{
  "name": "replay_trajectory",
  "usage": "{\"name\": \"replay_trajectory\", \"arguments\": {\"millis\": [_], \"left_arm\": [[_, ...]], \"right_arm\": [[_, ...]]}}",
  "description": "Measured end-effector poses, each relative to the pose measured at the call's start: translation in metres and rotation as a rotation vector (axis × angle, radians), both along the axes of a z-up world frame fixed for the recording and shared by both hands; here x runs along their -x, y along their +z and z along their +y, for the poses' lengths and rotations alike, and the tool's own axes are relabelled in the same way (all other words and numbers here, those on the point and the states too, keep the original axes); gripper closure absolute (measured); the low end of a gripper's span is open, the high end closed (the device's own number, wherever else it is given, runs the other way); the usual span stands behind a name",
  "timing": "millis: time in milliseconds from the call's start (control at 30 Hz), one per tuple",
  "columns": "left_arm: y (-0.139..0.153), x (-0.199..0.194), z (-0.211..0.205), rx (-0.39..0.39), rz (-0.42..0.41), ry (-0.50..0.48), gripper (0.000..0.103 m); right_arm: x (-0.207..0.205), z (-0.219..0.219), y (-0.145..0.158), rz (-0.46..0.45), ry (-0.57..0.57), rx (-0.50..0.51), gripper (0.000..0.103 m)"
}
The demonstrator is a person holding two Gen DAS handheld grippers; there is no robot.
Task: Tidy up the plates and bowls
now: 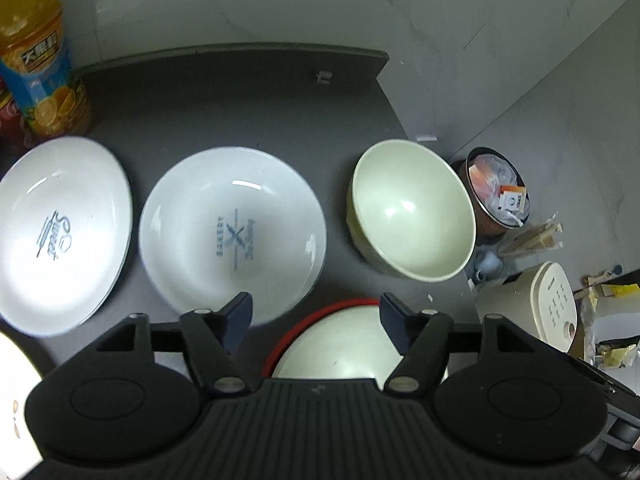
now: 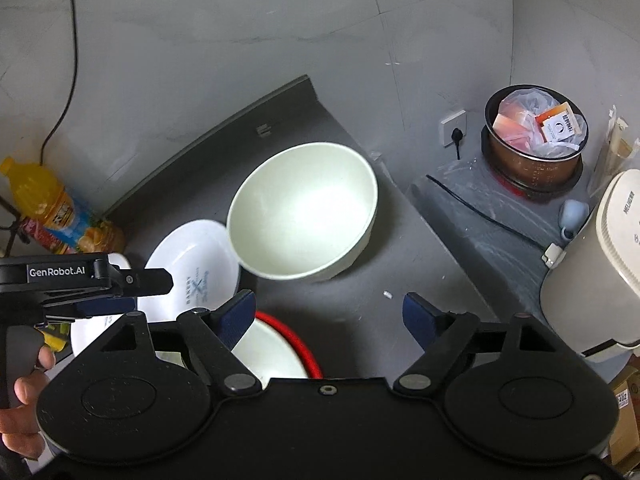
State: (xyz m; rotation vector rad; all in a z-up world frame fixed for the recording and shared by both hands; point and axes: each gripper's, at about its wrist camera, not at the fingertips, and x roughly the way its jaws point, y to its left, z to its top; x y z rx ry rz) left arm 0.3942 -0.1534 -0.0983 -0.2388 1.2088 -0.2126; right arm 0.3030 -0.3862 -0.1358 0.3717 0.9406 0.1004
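The left gripper [image 1: 316, 312] hung with its jaws spread apart, holding nothing, right above a red-rimmed bowl [image 1: 340, 344] at the near edge of the dark grey countertop [image 1: 240, 108]. The right gripper [image 2: 330, 316] was just as wide open and just as empty, over bare counter beside that same red-rimmed bowl [image 2: 280, 348]. Beyond them sat a pale green bowl [image 1: 412, 210] at the counter's right edge, a white "Bakery" plate [image 1: 232, 236] to its left, and a second white printed plate [image 1: 60, 232] further left. An orange juice bottle [image 1: 36, 52] stood in the far left corner against the grey wall [image 1: 280, 0]. Off to the right, lower down, were a copper pot stuffed with packets [image 2: 536, 136], a wall socket [image 2: 454, 128] and a cream rice cooker [image 2: 600, 264].
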Motion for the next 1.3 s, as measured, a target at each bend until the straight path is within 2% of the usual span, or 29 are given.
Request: {"name": "replay_trajectory", "arguments": {"millis": [167, 300, 567, 633, 733, 800, 900, 1033, 1100, 1133, 1200, 1267, 1300], "left_arm": [[-0.006, -0.014, -0.013, -0.01, -0.026, -0.01, 0.03], [-0.014, -0.022, -0.021, -0.002, -0.027, -0.004, 0.03], [-0.03, -0.044, -0.039, 0.002, -0.039, 0.015, 0.031], [-0.034, -0.049, -0.039, 0.015, -0.042, 0.046, 0.032], [-0.044, -0.057, -0.043, 0.034, -0.029, 0.046, 0.036], [-0.05, -0.061, -0.046, 0.016, -0.021, 0.053, 0.041], [-0.058, -0.066, -0.049, 0.031, -0.009, 0.05, 0.05], [-0.069, -0.072, -0.053, 0.036, 0.015, 0.055, 0.063], [-0.074, -0.075, -0.054, 0.045, 0.029, 0.055, 0.076], [-0.075, -0.076, -0.055, 0.053, 0.03, 0.051, 0.078], [-0.078, -0.077, -0.057, 0.051, 0.03, 0.044, 0.084], [-0.081, -0.077, -0.058, 0.051, 0.036, 0.056, 0.085], [-0.081, -0.077, -0.059, 0.051, 0.048, 0.073, 0.09]], "right_arm": [[-0.012, -0.007, -0.004, -0.001, -0.003, 0.005, 0.023], [-0.023, -0.015, -0.014, 0.011, -0.021, -0.037, 0.024], [-0.046, -0.023, -0.035, 0.059, -0.035, -0.085, 0.045], [-0.05, -0.025, -0.043, 0.084, -0.046, -0.096, 0.056], [-0.055, -0.027, -0.052, 0.101, -0.048, -0.114, 0.06], [-0.057, -0.028, -0.054, 0.095, -0.049, -0.131, 0.06], [-0.063, -0.029, -0.059, 0.106, -0.068, -0.141, 0.062], [-0.073, -0.027, -0.066, 0.114, -0.069, -0.155, 0.075], [-0.077, -0.024, -0.071, 0.126, -0.059, -0.153, 0.078], [-0.078, -0.023, -0.073, 0.133, -0.067, -0.156, 0.08], [-0.08, -0.017, -0.07, 0.137, -0.065, -0.126, 0.08], [-0.079, -0.012, -0.066, 0.122, -0.06, -0.085, 0.081], [-0.079, -0.012, -0.065, 0.119, -0.062, -0.08, 0.081]]}}
